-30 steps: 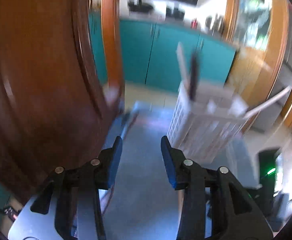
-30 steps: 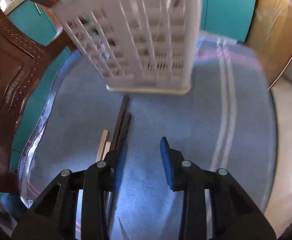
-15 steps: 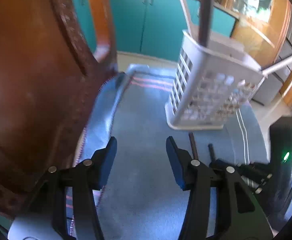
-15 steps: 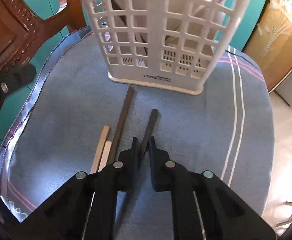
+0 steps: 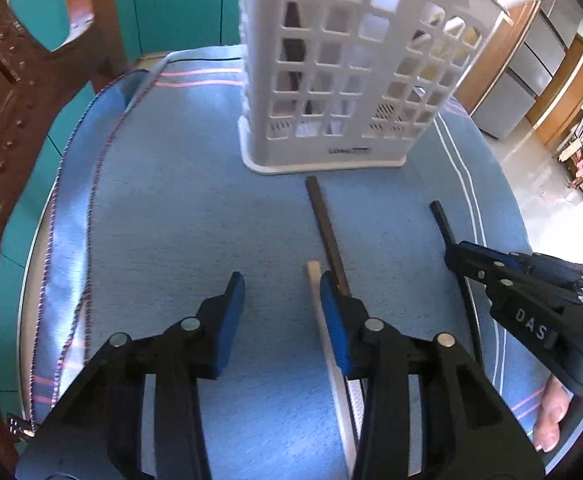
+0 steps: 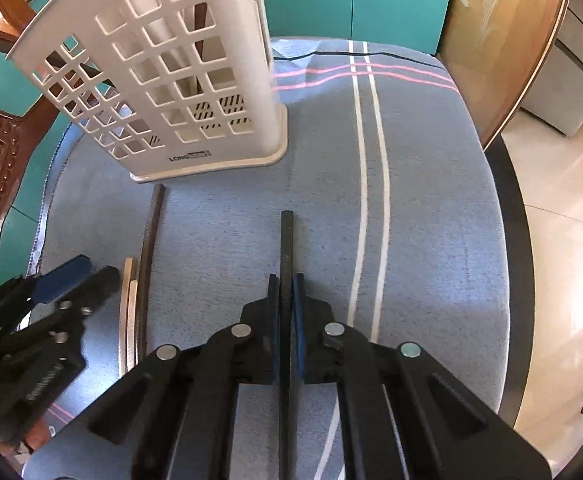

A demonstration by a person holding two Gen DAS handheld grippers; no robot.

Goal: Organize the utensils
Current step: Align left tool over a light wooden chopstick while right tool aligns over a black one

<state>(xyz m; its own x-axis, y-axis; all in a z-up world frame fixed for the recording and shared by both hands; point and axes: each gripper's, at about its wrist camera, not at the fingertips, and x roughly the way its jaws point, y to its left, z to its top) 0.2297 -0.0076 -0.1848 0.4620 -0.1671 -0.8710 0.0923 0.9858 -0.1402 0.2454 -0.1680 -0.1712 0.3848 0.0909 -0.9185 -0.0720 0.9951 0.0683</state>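
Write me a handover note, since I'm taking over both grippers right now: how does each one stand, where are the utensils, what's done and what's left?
Right gripper: shut on the black chopstick, which lies on the blue cloth.
Left gripper: jaws closing with nothing between them; it hangs just left of the pale chopsticks.
White utensil basket: upright on the cloth, with at least one dark utensil already inside.
Dark brown chopstick: on the cloth, its far end near the basket's base.
Left: put the gripped black chopstick, the brown one and the pale pair into the basket.
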